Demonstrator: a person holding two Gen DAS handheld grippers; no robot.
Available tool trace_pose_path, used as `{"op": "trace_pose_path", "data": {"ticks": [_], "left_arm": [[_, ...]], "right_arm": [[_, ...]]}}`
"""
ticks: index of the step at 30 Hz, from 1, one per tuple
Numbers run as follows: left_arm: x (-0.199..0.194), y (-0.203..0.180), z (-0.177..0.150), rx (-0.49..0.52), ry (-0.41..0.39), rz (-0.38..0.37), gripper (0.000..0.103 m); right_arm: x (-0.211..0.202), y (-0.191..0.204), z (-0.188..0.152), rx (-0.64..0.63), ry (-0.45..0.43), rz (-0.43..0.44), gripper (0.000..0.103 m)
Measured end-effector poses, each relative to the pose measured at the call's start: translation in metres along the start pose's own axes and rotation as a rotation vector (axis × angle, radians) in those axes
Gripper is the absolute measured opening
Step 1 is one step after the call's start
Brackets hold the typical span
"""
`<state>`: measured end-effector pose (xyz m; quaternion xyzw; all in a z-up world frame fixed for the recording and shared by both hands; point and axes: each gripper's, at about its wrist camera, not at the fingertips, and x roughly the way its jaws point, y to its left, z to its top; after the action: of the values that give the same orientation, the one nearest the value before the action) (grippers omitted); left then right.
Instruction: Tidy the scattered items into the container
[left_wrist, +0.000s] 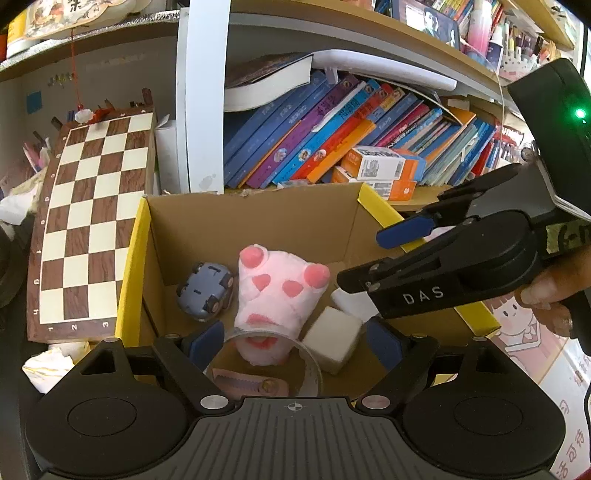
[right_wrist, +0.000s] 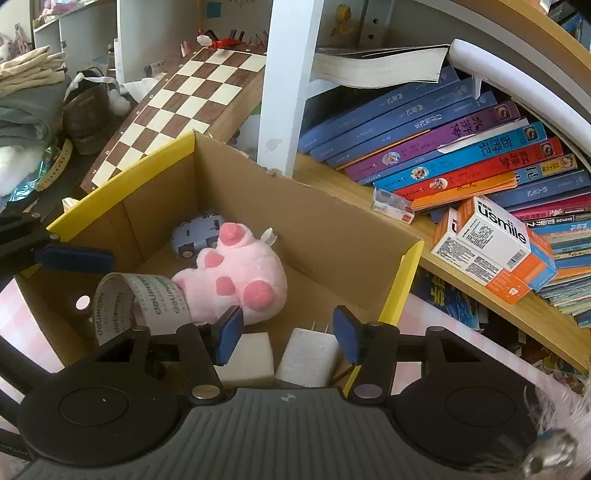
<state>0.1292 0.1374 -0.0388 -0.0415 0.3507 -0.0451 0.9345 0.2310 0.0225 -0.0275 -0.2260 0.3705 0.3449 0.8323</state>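
Note:
An open cardboard box (left_wrist: 133, 266) with yellow rims holds a grey-blue toy car (left_wrist: 205, 291), a pink plush paw (left_wrist: 277, 295), a pale cube (left_wrist: 332, 341) and a white plug adapter (left_wrist: 351, 301). My left gripper (left_wrist: 295, 343) is open low inside the box. A clear tape roll (left_wrist: 266, 354) stands between its pads, with a gap on the right side. My right gripper (right_wrist: 288, 336) is open just above the plug adapter (right_wrist: 306, 356), which lies on the box floor beside the cube (right_wrist: 247, 354). The tape roll (right_wrist: 140, 302) leans by the plush (right_wrist: 236, 273).
A chessboard (left_wrist: 88, 221) leans left of the box. Behind it a shelf post (left_wrist: 201, 96) and leaning books (left_wrist: 332, 133) stand, with an orange-white carton (right_wrist: 495, 251) on the shelf edge. A pink printed surface (left_wrist: 532, 339) lies to the right, crumpled tissue (left_wrist: 48, 365) to the left.

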Motion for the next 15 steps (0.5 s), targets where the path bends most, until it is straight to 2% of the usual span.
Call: {"op": "trace_pose_path", "data": {"ticks": [4,15], "left_arm": [[-0.003,-0.002,0.001,0.0,-0.007,0.001,0.087],[-0.014,-0.012,0.004,0.019,-0.026,0.001,0.087]], "right_arm": [[-0.007,-0.001,-0.001,0.016,-0.012,-0.002,0.063],[-0.034,-0.003,-0.005,0.042,-0.051,-0.021,0.074]]}}
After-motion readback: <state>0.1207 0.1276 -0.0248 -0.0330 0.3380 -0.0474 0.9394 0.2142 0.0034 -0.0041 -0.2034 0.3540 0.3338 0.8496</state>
